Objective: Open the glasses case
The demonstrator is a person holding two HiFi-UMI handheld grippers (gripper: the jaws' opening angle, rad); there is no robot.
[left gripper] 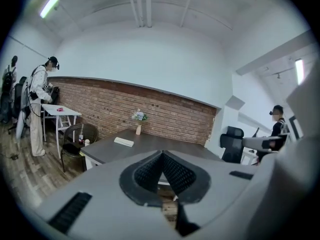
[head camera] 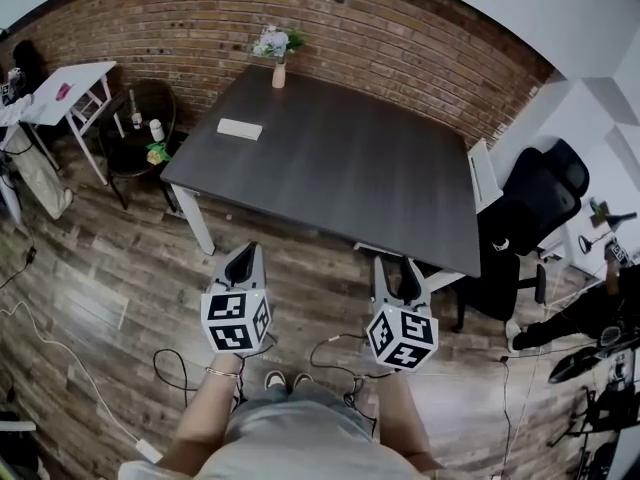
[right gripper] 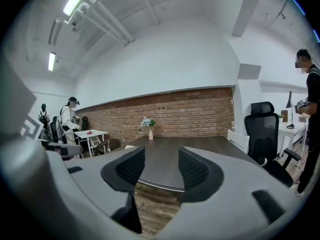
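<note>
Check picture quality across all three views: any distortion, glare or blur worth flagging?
Head view: heavy fisheye bows the brick wall, lighting even, table sharp. Left gripper view: dark round vignette, ceiling light flares at upper left, close jaws soft. Right gripper view: same vignette, ceiling tube blown out, close jaws soft, vase beyond reasonably sharp.

No legible text, labels, brands, numbers or signs in any view

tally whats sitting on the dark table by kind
glasses case: 1
vase with flowers: 1
total: 2
</note>
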